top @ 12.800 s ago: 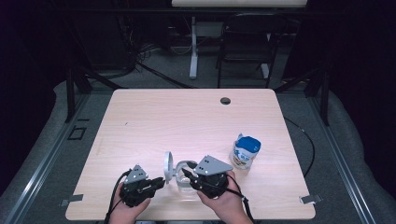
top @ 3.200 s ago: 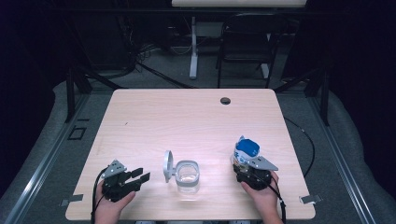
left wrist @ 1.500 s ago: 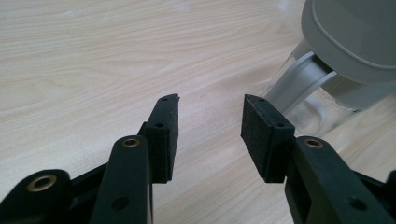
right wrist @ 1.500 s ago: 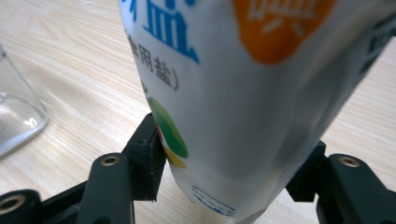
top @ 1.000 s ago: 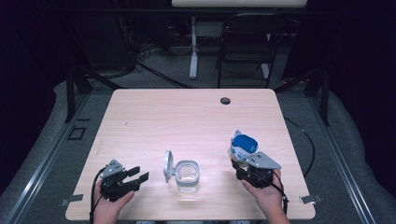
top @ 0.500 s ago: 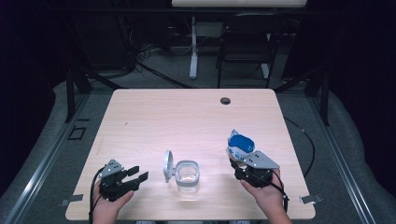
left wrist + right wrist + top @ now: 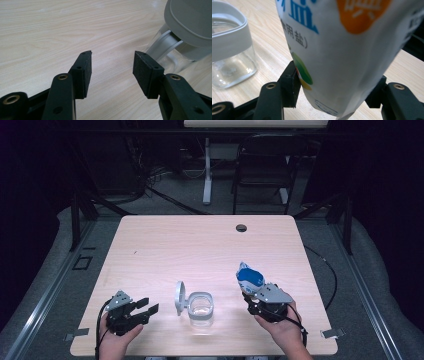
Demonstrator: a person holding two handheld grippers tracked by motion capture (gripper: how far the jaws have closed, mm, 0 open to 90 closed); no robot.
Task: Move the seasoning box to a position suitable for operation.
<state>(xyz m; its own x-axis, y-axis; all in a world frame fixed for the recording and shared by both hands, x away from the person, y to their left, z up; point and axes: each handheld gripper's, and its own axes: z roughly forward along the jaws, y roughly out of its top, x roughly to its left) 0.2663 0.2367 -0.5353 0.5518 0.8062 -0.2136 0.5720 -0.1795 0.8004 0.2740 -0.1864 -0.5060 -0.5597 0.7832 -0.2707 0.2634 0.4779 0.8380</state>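
The salt bag (image 7: 249, 277) is a soft white pouch with a blue top; in the right gripper view its side (image 7: 342, 50) carries blue printed characters, an orange patch and a small green and yellow mark near the bottom. It is lifted off the table (image 7: 200, 245) and leans toward the glass jar (image 7: 201, 308), its blue top nearest that jar. The right gripper (image 7: 260, 301) clamps the bag's lower part, one black jaw pressed on each side of the pouch, and the bag's bottom corner hangs just below the jaws.

The glass jar, the landmark here, is clear with a grey rim and stands near the table's front edge. Its grey lid (image 7: 179, 296) is flipped open and stands upright on the jar's left side. In the right gripper view the jar (image 7: 229, 52) sits just beside the bag, apart from it.

The left gripper (image 7: 137, 309) rests left of the jar, near the lid, its jaws spread wide with nothing between them; in the left gripper view the pads (image 7: 85, 72) frame bare wood, with the lid's hinge (image 7: 165, 43) just beyond.

Against half a second earlier, the bag has tipped a little further toward the jar; the left gripper and the jar lie as they did.
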